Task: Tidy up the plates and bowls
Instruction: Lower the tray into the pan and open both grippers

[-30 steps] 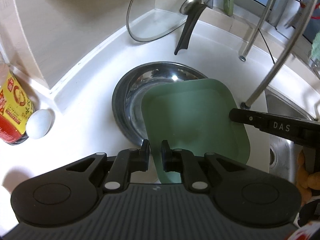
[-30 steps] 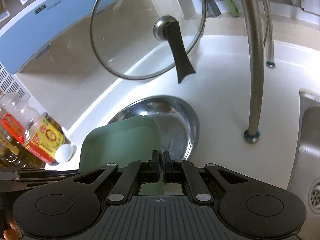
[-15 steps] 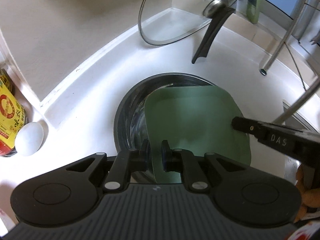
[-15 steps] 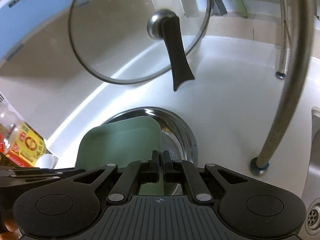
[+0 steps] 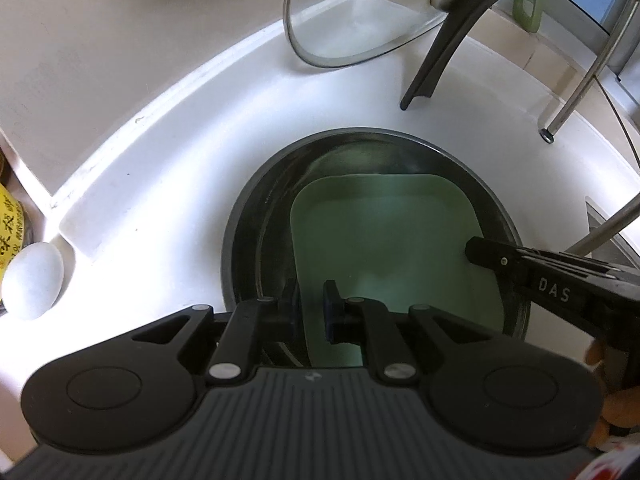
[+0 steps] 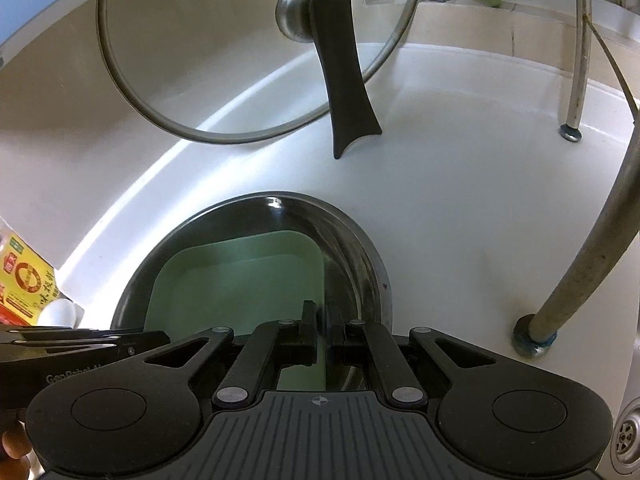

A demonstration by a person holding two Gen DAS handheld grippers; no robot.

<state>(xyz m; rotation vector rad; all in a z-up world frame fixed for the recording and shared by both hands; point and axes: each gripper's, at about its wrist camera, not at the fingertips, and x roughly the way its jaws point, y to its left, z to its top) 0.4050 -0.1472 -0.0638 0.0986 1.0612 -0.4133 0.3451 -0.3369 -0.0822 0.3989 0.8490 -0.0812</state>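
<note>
The left gripper (image 5: 311, 307) pinches the near left rim of a square green plate (image 5: 388, 248), its two pads closed onto the plate's thin edge, while the right gripper (image 6: 321, 328) clamps the plate's right edge with its pads pressed almost together on the rim. In the left wrist view the right gripper's fingers (image 5: 492, 254) reach in from the right side onto the plate's far edge. The green plate sits inside a wide stainless steel bowl (image 5: 248, 240), lying low within the bowl's wall with its corners near the metal sides; whether it rests flat on the bottom cannot be told. The bowl stands on a white countertop (image 5: 168, 184). Behind it a glass pot lid (image 6: 180, 60) with a metal knob and a long black handle (image 6: 344, 80) leans upright against the beige wall. To the left of the bowl a white egg (image 5: 32, 280) lies beside a yellow-labelled bottle (image 6: 24, 284). On the right, metal rack legs (image 6: 576, 68) stand on the counter, and the sink drain (image 6: 628, 440) shows at the lower right corner.
</note>
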